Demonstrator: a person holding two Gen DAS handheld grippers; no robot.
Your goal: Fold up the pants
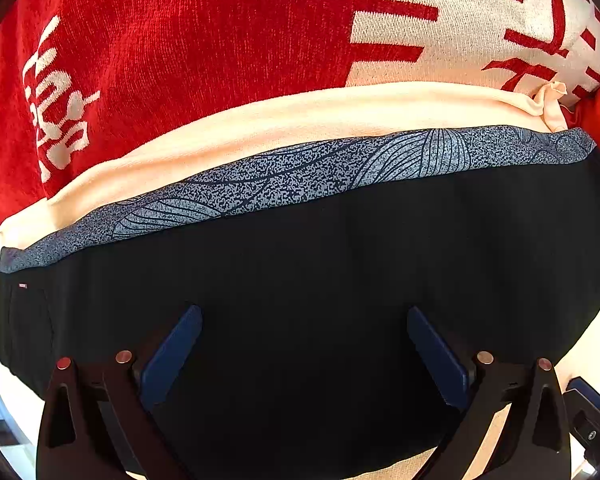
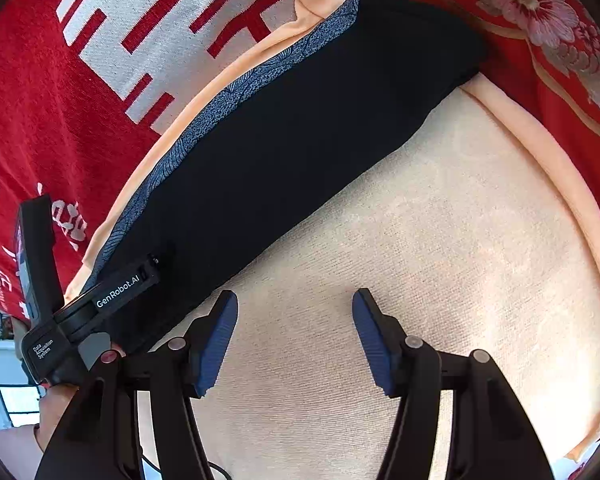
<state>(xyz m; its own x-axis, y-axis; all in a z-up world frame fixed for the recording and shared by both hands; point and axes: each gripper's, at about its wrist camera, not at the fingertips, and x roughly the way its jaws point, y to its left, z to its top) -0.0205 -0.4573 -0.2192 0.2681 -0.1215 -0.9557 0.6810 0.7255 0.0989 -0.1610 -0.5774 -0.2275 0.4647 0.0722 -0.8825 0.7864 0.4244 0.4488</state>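
Note:
The pants (image 1: 300,264) are black with a blue-grey patterned waistband (image 1: 300,172). They lie folded into a long narrow strip on a cream towel (image 1: 300,112). They also show in the right wrist view (image 2: 284,152), running diagonally. My left gripper (image 1: 304,316) is open just above the black fabric, holding nothing. My right gripper (image 2: 294,300) is open over the cream towel (image 2: 440,260), beside the strip's near edge, holding nothing. The left gripper's body (image 2: 100,300) shows at the strip's lower left end.
A red blanket with white lettering (image 1: 160,60) covers the surface beyond the towel. A red cloth with pink flowers (image 2: 540,20) lies to the upper right in the right wrist view. A window shows at the far left edge (image 2: 16,400).

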